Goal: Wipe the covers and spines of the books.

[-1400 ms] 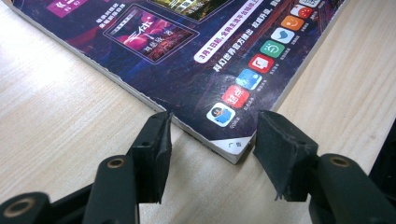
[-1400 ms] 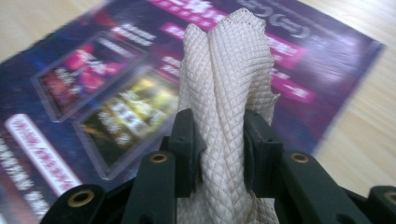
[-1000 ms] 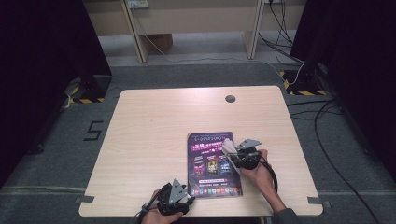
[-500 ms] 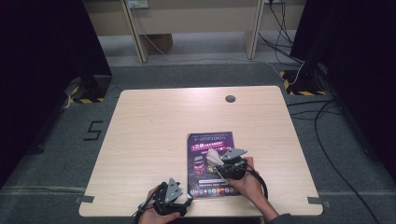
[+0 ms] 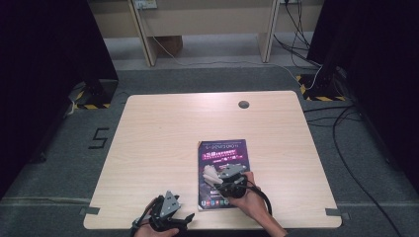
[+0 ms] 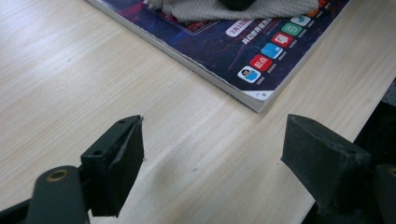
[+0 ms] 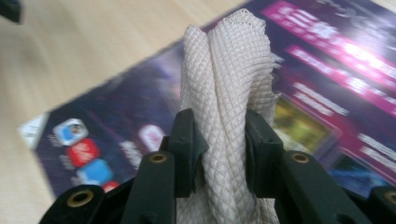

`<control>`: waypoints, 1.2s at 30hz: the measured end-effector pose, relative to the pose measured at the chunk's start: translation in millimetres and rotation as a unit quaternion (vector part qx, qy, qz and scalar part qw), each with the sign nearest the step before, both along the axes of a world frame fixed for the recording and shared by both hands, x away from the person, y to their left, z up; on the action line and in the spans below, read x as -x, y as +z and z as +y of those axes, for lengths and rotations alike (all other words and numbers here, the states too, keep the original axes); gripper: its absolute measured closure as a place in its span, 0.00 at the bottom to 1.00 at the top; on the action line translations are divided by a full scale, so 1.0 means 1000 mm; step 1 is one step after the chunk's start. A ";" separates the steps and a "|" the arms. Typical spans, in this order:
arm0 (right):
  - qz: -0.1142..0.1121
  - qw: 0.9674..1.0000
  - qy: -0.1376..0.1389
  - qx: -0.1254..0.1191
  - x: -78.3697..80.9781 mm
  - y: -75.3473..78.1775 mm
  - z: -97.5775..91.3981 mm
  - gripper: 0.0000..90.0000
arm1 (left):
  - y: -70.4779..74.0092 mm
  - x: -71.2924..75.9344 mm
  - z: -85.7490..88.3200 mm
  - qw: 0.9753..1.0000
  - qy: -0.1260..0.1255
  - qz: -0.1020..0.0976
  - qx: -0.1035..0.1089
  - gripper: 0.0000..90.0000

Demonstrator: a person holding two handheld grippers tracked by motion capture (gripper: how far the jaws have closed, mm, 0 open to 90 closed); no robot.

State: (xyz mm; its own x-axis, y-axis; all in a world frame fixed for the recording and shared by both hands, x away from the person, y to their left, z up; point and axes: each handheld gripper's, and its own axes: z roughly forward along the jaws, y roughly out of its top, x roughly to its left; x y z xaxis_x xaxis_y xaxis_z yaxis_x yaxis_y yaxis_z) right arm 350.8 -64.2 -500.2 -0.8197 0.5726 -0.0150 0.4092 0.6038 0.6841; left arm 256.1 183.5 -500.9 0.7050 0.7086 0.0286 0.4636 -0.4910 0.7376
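At the near edge of the desk (image 5: 148, 128) the left hand-held gripper (image 5: 168, 217) rests low with its jaws standing wide and nothing between them; they have just been opening, and in the left gripper view bare wood lies between the two black pads, with the magazine's near corner just beyond; a little farther in, the right hand-held gripper (image 5: 217, 177) is clamped on a bunched cream cloth (image 7: 224, 93), the waffle-weave fabric squeezed between its jaws and rising above them; that cloth sits on the lower half of the magazine (image 5: 222, 153), which lies flat near the front of the desk, right of centre; the step in hand looks like wiping the glossy cover; to do it well, I would keep the cloth pressed flat and sweep in long, even strokes across the cover, staying inside its edges so the fabric does not catch a corner and lift the pages; the free left hand-held gripper could pin the near corner to stop the magazine sliding; farther off, a round cable hole (image 5: 243, 104) sits by the far edge
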 end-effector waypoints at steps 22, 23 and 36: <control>0.014 0.998 0.061 -0.014 0.030 -0.002 0.032 0.75 | 0.004 0.004 0.024 0.999 0.040 -0.004 0.004 0.22; 0.011 0.998 0.063 -0.013 0.030 -0.002 0.033 0.75 | 0.005 0.003 0.027 0.999 0.045 -0.002 0.004 0.22; 0.008 0.995 0.099 -0.011 0.045 -0.002 0.046 0.75 | 0.006 0.000 0.036 0.997 0.070 0.001 0.018 0.22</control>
State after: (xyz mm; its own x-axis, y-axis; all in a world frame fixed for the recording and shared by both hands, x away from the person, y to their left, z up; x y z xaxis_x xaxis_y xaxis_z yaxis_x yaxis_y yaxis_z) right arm 305.3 -17.7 -502.0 -0.9162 0.4007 0.0098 0.2952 0.6581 0.6927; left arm 256.1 220.0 -494.8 0.5984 0.8012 0.0011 0.5272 -0.3948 0.7525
